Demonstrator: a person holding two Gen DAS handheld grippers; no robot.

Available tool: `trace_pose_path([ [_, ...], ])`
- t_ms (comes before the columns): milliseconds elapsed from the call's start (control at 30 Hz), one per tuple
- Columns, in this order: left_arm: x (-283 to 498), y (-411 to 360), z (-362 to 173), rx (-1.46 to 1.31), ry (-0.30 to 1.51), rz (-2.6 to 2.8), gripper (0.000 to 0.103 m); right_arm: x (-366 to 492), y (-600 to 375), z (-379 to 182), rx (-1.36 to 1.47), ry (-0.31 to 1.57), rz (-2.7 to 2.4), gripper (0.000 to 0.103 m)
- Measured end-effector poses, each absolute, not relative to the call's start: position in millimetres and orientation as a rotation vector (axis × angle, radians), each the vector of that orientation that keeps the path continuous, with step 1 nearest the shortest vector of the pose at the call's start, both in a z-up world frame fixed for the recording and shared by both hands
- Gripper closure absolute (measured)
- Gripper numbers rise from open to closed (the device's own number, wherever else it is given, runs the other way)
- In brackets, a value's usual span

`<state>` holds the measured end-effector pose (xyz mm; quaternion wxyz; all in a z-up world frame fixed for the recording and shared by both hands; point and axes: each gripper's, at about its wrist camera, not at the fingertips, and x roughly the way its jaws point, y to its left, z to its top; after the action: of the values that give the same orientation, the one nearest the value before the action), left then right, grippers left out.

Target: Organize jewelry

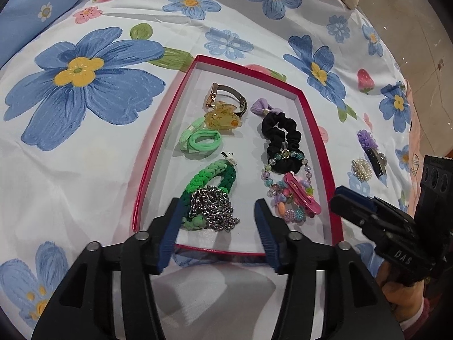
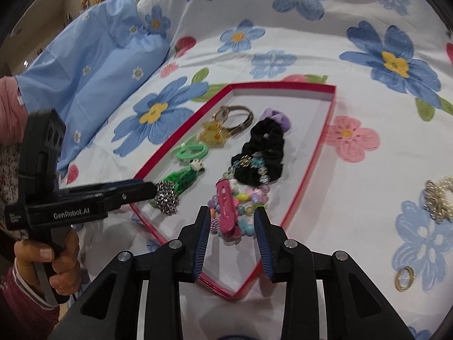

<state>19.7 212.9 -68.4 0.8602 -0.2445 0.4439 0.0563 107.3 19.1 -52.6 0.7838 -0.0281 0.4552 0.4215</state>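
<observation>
Gold ring shows only rightward.

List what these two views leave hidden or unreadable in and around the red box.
- Left wrist view: the silver chain covers the near end of the green braided band.
- Right wrist view: the pearl brooch is cut off by the fisheye edge.
- Right wrist view: the watch face is too small to read.

Shiny metal chain, glossy pink plastic clip, matt black cloth scrunchie.
</observation>
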Motion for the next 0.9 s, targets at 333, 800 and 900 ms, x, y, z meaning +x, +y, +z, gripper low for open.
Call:
trace_pose_path([
  [333, -1.9, 207.0, -54.9, -0.530, 0.891, 0.138, 0.020, 109.4, -12.8, -41.6, 0.126, 0.958, 0.889, 0.044],
  [800, -59.3, 188.2, -40.0, -0.501, 0.805, 0.265, 0.012, 77.0, -43.0, -45.3, 0.319, 0.937, 0.918, 0.022],
  [900, -68.8, 181.5, -29.6, -0.454, 0.784, 0.296, 0.011, 68.9, -47.3, -41.5, 0.316, 0.927, 0.920, 0.021],
])
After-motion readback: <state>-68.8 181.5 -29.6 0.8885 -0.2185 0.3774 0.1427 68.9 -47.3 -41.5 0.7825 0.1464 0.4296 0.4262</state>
